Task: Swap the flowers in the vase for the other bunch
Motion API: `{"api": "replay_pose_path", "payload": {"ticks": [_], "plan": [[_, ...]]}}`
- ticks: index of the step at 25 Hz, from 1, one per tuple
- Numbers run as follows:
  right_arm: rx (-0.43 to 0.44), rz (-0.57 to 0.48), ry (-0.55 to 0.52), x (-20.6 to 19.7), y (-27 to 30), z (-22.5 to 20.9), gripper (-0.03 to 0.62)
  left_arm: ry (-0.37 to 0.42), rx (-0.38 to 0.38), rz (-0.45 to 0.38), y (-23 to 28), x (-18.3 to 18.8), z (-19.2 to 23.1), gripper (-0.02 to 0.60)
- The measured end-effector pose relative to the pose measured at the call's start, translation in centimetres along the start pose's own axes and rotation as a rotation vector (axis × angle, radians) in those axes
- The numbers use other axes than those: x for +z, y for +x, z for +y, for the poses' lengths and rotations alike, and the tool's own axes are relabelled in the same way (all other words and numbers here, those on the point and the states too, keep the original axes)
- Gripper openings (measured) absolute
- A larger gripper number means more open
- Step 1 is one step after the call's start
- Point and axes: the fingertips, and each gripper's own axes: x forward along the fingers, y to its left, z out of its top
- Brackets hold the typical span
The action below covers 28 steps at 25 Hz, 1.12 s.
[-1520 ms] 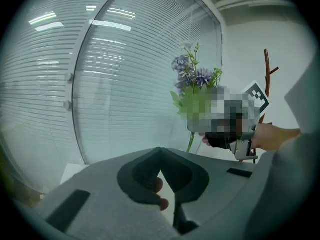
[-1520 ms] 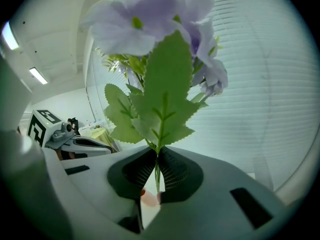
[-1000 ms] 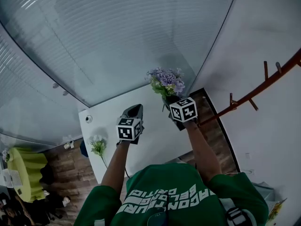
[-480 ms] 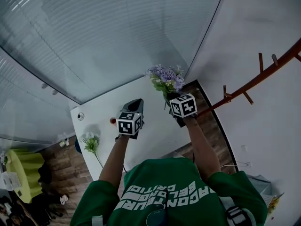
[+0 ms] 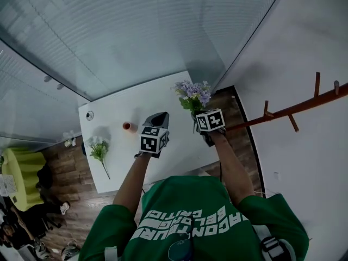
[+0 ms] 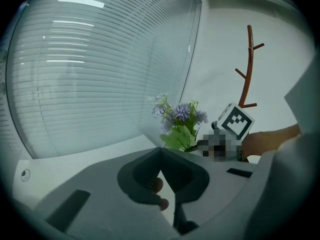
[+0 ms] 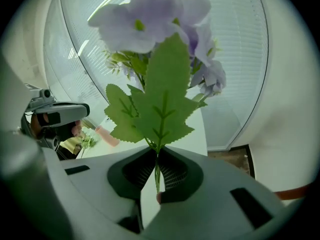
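A big glass wall (image 5: 136, 37) with blinds stands behind a white table (image 5: 157, 97). A brown coat rack (image 5: 293, 113) is off to the right, by the white wall.

The left gripper (image 5: 159, 116) is above the middle of the table. Its two jaws are pressed together at the tips, and nothing is between them.

The right gripper (image 7: 156, 154) is above the right edge of the table. Its jaws pinch the thin green stem of the purple flowers (image 5: 193, 93). The bunch stands up from the jaws, with big green leaves low down and the purple blooms on top.

The white flowers (image 5: 98, 144) lie flat on the table, close to its left edge. Their stem points to the near edge.

The little pink vase (image 5: 129, 126) stands upright on the left half of the table, between the white flowers and the left gripper.

A small round thing (image 5: 89, 115) sits by the far left corner. It is too small to tell what it is.
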Motion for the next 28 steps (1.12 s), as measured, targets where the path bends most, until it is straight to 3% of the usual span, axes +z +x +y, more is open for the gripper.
{"api": "replay_pose_path", "payload": {"ticks": [15,28], "plan": [[0.108,0.286,0.068,-8.1,9.2,-3.4,0.029,-0.1,0.085,0.069,2.1,-5.3,-0.1,-0.001],[0.138,0.382,0.118,-10.6,12.0,-4.2,0.029,-0.161,0.14,0.074,2.0,-6.2,0.7,-0.002]]}}
